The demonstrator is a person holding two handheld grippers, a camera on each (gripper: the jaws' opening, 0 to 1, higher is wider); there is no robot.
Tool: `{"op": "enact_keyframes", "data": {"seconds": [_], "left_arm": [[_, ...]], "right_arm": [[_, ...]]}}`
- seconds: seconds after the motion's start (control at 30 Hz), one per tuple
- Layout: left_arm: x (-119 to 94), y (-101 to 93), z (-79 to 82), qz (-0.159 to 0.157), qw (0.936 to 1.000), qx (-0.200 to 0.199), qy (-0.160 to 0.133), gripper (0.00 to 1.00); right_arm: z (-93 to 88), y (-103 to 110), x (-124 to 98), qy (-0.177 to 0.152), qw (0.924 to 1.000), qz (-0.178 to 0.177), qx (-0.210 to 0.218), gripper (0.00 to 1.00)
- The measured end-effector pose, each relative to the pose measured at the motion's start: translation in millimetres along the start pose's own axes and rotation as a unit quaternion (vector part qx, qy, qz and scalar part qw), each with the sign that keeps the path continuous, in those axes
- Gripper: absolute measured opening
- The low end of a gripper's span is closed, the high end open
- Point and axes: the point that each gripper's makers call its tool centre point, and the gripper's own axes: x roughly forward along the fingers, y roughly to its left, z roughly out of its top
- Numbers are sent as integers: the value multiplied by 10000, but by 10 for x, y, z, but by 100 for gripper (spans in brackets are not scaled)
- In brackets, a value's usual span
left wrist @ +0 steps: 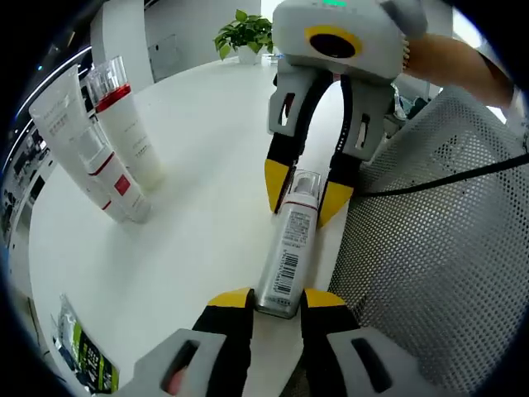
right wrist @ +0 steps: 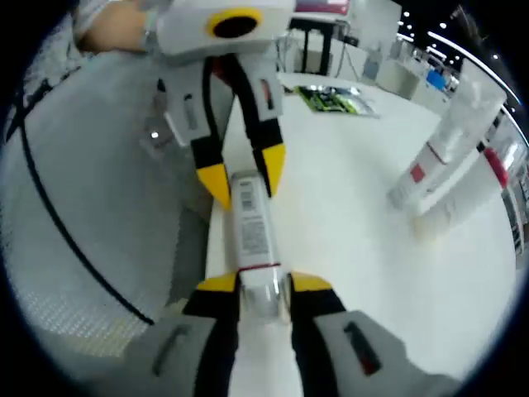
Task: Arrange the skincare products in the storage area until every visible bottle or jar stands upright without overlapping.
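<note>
Nearest the lens in the left gripper view: left hand-held gripper [left wrist: 277, 299], yellow-tipped jaws clamped on the base of a silver spray bottle [left wrist: 288, 252] lying flat on the white tabletop [left wrist: 198, 215]. Bottle running toward 12 o'clock, barcode label facing up, clear cap at the far end. Right hand-held gripper [left wrist: 307, 192] reaching in from 12 o'clock, yellow tips closed on that cap end. A person's hand [left wrist: 450, 62] behind it at 1 o'clock.

At 10 o'clock, well apart from the bottle: two white tubes [left wrist: 107, 145] with red bands, standing on their caps, leaning against each other and touching. Potted green plant [left wrist: 245, 35] at 12 o'clock past the far tabletop edge. Grey perforated mesh surface [left wrist: 446, 248] along the tabletop edge from 2 to 5 o'clock, a black cable [left wrist: 463, 172] lying across it. Green-and-black printed packet [left wrist: 83, 351] at 8 o'clock near the tabletop rim.

In the right gripper view: right hand-held gripper [right wrist: 263, 285] clamped on the clear cap end of the silver spray bottle [right wrist: 252, 227], left hand-held gripper [right wrist: 241, 180] gripping the opposite end at 12 o'clock. Two white tubes [right wrist: 446, 157] at 2 o'clock. Green-and-black printed packet [right wrist: 335, 98] at 1 o'clock. Grey perforated mesh surface [right wrist: 91, 248] at 9 o'clock. Bright, open room with white furniture beyond, details blurred.
</note>
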Motion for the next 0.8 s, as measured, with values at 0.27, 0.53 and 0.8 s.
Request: {"op": "enact_keyframes", "data": {"seconds": [0.27,0.53,0.8], "left_arm": [[2,12,-4,10,10000,8,-2,21],[5,11,2,7,10000,-31,-64,21],[7,5,1,-15,10000,-20,-83,22]], "right_arm": [[-99,-47,-110,-329,9985,-270,354,22],[-91,-54,-94,-200,9977,-345,540,21],[-74,-24,-145,-271,9974,-201,643,20]]}}
